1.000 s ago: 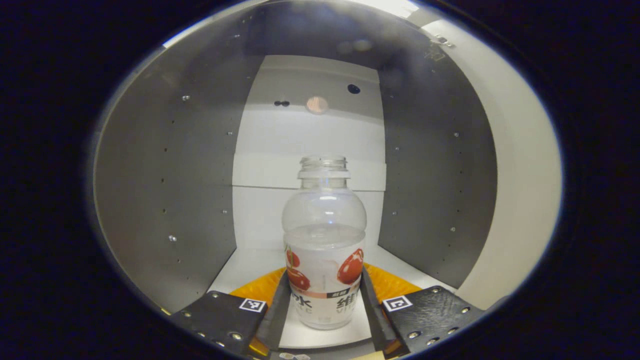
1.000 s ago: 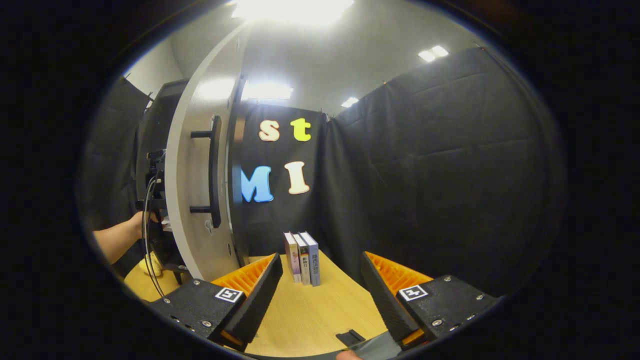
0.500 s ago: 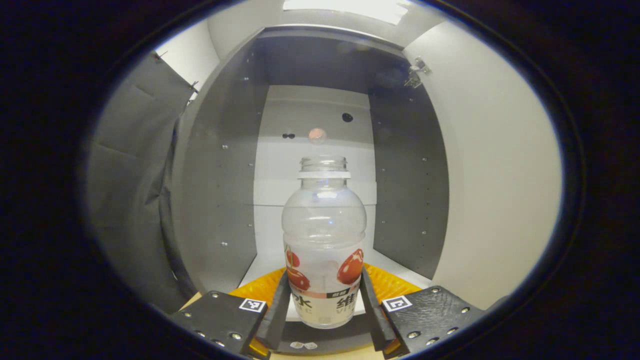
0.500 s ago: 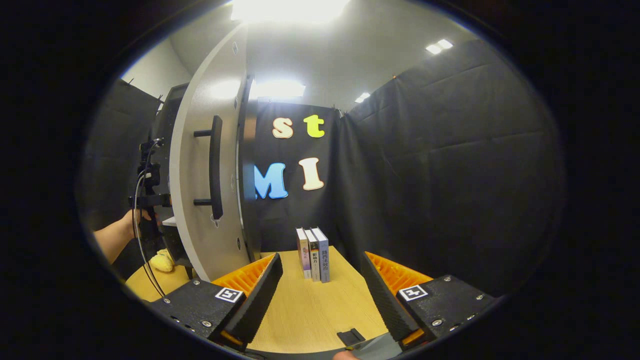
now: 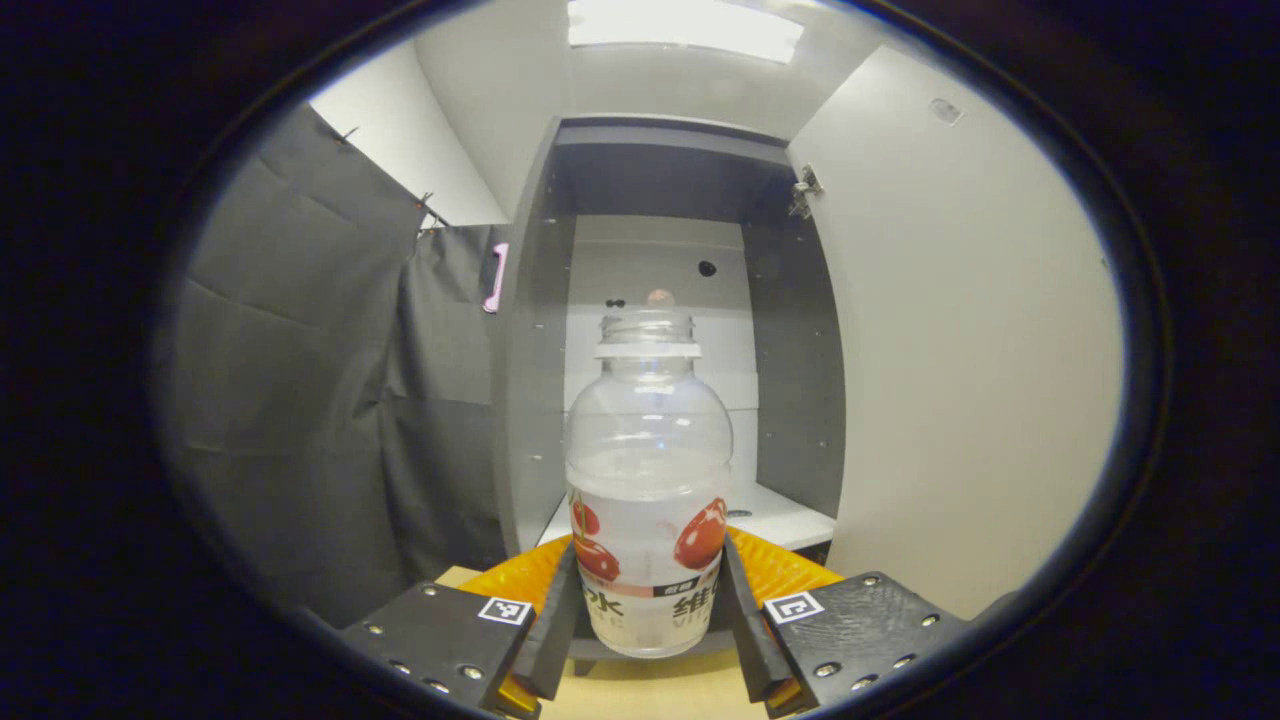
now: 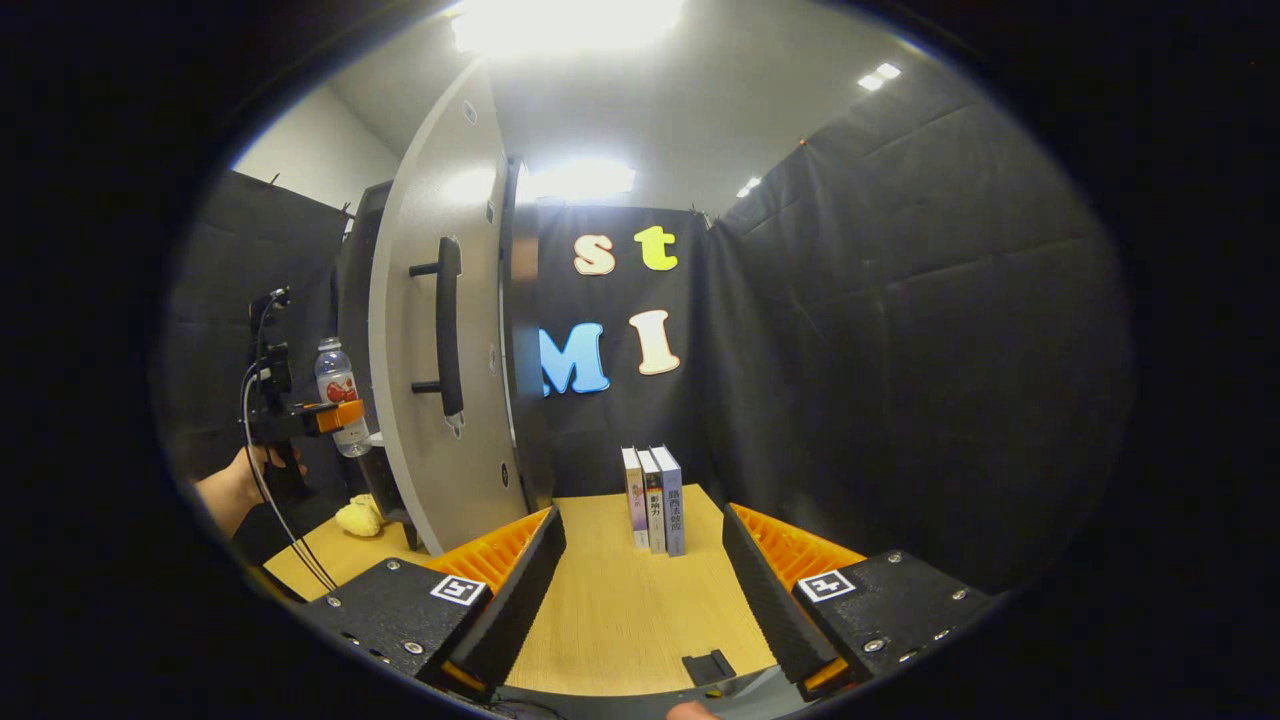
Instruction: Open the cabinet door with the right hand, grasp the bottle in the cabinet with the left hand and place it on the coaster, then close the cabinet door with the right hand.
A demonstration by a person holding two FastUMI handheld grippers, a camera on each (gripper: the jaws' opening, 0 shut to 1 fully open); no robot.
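In the left gripper view the left claw (image 5: 648,600) clamps both fingers on the upright bottle (image 5: 648,470) just outside the open cabinet (image 5: 650,190), while in the right gripper view the right claw (image 6: 640,590) gapes wide and empty over the table (image 6: 620,610) near the cabinet door (image 6: 430,300).

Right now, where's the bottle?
The bottle is upright between the left gripper fingers, just outside the open cabinet; the right gripper view shows it left of the door.
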